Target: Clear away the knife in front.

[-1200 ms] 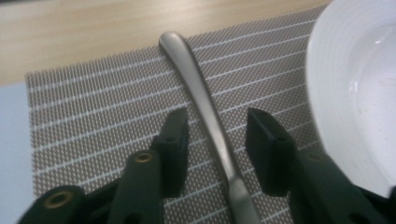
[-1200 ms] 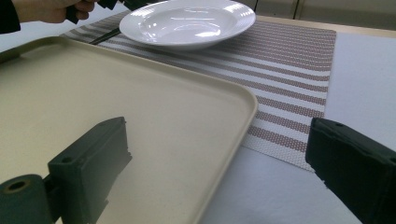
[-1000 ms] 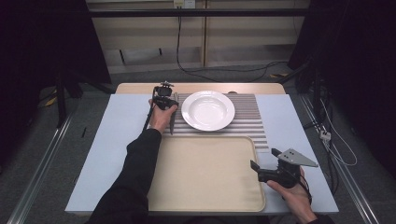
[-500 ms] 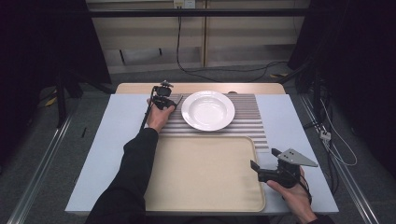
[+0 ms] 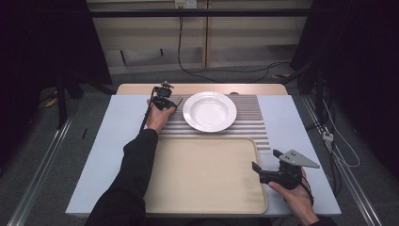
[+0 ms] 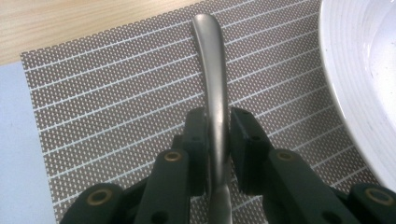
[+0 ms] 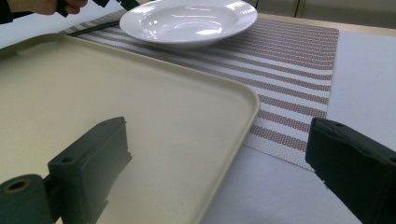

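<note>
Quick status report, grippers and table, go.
Left gripper shut on metal utensil handle, over striped placemat beside white plate. Right gripper open at tray corner. Nothing blocking.

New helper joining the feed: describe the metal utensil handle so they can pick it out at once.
Find the striped placemat beyond the beige tray. Left of the white plate on it, the left gripper clamps a slim, curved metal utensil handle between its fingers. It's the only shiny grey metal piece there.
</note>
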`<state>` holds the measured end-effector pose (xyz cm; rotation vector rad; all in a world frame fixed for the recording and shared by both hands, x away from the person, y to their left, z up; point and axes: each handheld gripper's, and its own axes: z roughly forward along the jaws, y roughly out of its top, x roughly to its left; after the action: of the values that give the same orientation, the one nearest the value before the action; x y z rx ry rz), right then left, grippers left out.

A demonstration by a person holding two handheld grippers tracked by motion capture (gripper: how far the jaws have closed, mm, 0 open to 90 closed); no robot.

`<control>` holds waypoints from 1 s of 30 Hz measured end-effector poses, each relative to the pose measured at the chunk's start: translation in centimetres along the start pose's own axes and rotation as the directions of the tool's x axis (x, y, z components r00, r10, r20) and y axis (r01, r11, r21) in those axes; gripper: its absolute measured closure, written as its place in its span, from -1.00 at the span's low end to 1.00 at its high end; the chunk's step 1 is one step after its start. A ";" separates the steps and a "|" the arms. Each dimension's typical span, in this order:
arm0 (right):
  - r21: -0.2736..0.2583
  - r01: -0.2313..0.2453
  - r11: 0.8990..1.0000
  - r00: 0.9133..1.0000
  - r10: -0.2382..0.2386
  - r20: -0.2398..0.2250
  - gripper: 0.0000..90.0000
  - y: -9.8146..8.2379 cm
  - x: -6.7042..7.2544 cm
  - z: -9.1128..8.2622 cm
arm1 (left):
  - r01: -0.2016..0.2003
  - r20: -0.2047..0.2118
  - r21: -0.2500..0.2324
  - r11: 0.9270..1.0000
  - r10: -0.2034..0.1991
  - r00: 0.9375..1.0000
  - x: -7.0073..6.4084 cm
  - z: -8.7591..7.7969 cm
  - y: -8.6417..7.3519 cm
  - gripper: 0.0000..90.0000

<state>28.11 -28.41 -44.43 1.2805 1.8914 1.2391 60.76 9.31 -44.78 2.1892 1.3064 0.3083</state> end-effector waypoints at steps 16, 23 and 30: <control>0.002 -0.002 1.000 1.000 0.002 -0.002 -0.87 0.0 0.0 0.0 | -0.007 0.002 0.023 1.000 0.007 1.000 -0.1 -0.1 0.1 0.77; 0.003 0.000 1.000 1.000 0.000 -0.002 -0.87 0.0 0.0 0.1 | -0.019 0.000 0.018 1.000 0.019 1.000 0.1 -0.2 0.2 0.77; 0.003 -0.001 1.000 1.000 0.001 -0.005 -0.87 0.0 0.0 0.1 | -0.019 0.005 0.006 1.000 0.019 1.000 0.2 -0.8 0.5 0.77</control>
<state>28.18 -28.35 -44.47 1.2816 1.8961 1.2417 60.85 9.58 -43.83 2.2074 1.2861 0.3065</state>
